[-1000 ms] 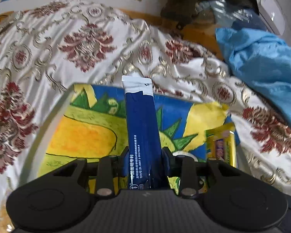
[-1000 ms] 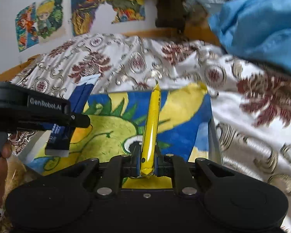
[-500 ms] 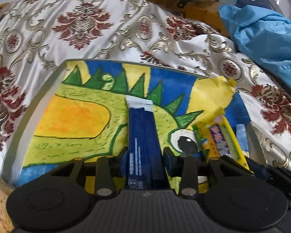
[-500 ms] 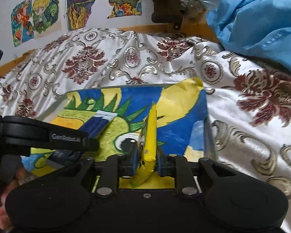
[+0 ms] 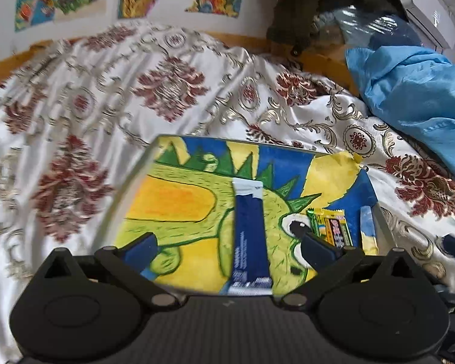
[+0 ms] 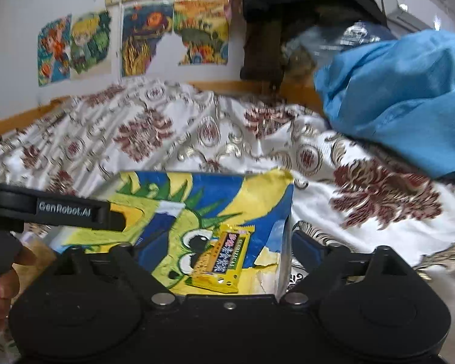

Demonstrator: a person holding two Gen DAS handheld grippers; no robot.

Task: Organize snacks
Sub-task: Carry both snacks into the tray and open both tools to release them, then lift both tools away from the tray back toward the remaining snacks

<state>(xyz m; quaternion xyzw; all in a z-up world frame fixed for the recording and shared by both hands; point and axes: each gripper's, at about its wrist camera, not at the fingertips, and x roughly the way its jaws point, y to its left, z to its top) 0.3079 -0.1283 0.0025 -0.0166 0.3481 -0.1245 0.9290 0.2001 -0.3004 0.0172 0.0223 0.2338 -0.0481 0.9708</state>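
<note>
Now we see both jaws opening wide, nothing pinched: left gripper (image 5: 224, 241) over the blue stick packet (image 5: 251, 236) lying mid-tray (image 5: 379, 212), right gripper (image 6: 224, 244) over the yellow snack bar (image 6: 223, 259), lower center.

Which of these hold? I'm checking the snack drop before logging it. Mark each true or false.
1. The blue packet lies in the tray. True.
2. The left gripper clamps the blue packet. False: its jaws are opening, clear of the packet.
3. The yellow packet lies in the tray. True.
4. The right gripper pinches the yellow packet. False: its jaws are opening, apart from it.
5. The blue cloth covers the tray. False: it lies beyond the tray.
</note>
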